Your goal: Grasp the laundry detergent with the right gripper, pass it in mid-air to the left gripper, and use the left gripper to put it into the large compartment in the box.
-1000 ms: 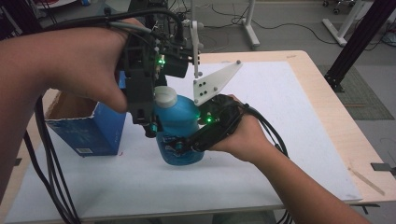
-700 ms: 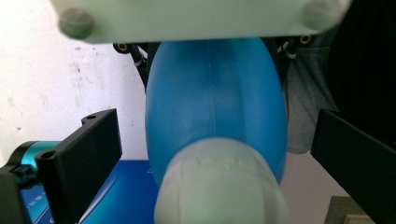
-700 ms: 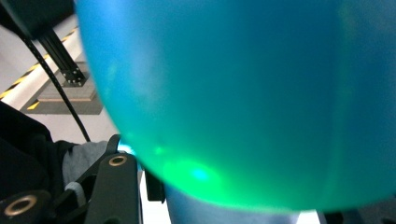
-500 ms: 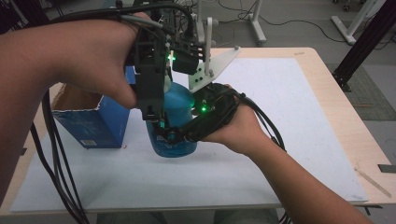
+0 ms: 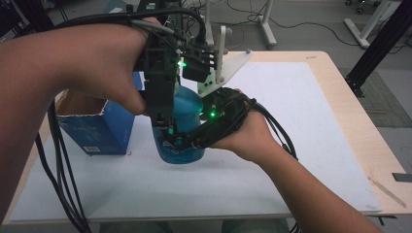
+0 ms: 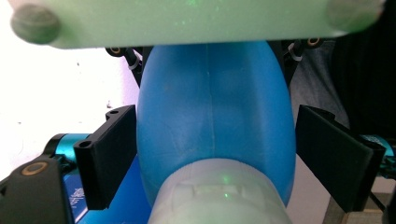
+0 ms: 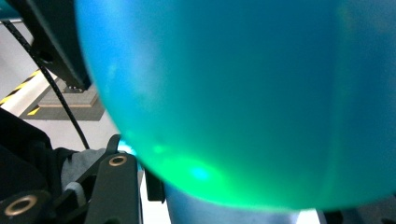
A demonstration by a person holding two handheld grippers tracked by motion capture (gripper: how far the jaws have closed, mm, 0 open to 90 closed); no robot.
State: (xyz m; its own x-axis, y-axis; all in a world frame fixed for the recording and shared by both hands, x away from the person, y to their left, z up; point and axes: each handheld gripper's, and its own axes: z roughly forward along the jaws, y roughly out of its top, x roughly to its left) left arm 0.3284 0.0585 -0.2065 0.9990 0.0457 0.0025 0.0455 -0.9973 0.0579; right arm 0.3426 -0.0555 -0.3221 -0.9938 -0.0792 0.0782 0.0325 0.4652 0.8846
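A blue plastic bottle [image 5: 180,106] with a white cap [image 6: 224,196] stands upright on the white mat [image 5: 301,126]. My right gripper [image 5: 182,143] comes in from the right and is shut on the bottle's lower body; in the right gripper view the blue wall [image 7: 243,93] sits right against the lens. My left gripper [image 5: 167,130] points down over the bottle's top. Its jaws have just been closing with the cap and shoulder [image 6: 212,116] between them; I cannot see them pressing on it. In the high view the left gripper's body hides the cap.
An open blue cardboard box [image 5: 97,128] stands on the mat just left of the bottle. The wooden table [image 5: 350,92] rims the mat. Black cables [image 5: 58,165] hang off the left forearm near the front left edge. Table legs and cables lie on the floor behind.
The white cap, seen beside the left gripper a second ago, is now covered by it. The right hand and bottle have barely shifted.
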